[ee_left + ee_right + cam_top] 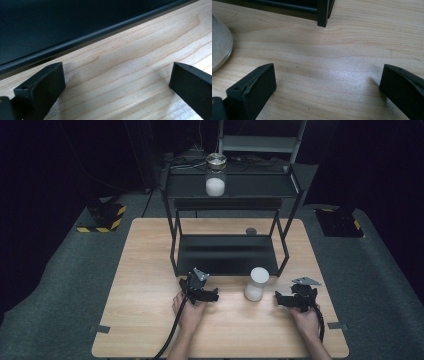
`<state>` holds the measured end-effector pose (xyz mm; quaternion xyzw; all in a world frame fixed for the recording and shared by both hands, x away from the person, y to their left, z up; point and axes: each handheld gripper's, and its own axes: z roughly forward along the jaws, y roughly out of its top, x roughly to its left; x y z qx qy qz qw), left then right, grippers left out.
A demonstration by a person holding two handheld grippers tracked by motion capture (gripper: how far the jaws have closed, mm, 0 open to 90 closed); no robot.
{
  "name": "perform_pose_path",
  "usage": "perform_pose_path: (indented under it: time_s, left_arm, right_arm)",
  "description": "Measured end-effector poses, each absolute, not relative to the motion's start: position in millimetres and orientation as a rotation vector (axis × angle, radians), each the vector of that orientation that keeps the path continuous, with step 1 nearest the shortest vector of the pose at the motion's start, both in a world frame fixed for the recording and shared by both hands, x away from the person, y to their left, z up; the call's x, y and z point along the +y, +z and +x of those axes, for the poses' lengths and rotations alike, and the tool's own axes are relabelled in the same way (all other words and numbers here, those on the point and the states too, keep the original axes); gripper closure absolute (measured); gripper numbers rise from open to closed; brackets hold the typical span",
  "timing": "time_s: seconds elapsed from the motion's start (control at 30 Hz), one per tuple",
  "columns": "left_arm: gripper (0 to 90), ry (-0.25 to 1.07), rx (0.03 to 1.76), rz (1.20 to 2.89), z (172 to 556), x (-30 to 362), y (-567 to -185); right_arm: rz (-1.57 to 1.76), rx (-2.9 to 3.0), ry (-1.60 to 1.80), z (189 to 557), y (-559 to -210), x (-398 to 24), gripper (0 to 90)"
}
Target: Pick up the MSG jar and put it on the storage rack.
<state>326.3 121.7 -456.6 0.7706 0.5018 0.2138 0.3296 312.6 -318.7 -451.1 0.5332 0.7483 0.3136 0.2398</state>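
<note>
Grippers resting low on wooden table [140, 270], left gripper [212, 295] and right gripper [280, 300] both spread wide, empty, white jar [256, 284] upright between them, near black shelf rack [227, 255].

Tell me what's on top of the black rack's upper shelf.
One glass jar with a metal lid stands on the upper shelf, its lower part filled with something white. Whatever lies behind the jar is hidden.
</note>
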Motion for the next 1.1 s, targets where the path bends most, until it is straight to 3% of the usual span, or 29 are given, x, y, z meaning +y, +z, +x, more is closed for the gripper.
perform_pose_path:
  time_s: [0.5,1.1]
  left_arm:
    - [0.2,0.559,1.312,2.017,326.6,121.8,-456.4]
    - [0.2,0.559,1.312,2.017,326.6,121.8,-456.4]
  right_arm:
    - [1.409,2.125,1.024,301.8,-448.0,-343.2,2.9]
    - [1.213,2.266,1.066,297.9,-444.8,-320.9,2.4]
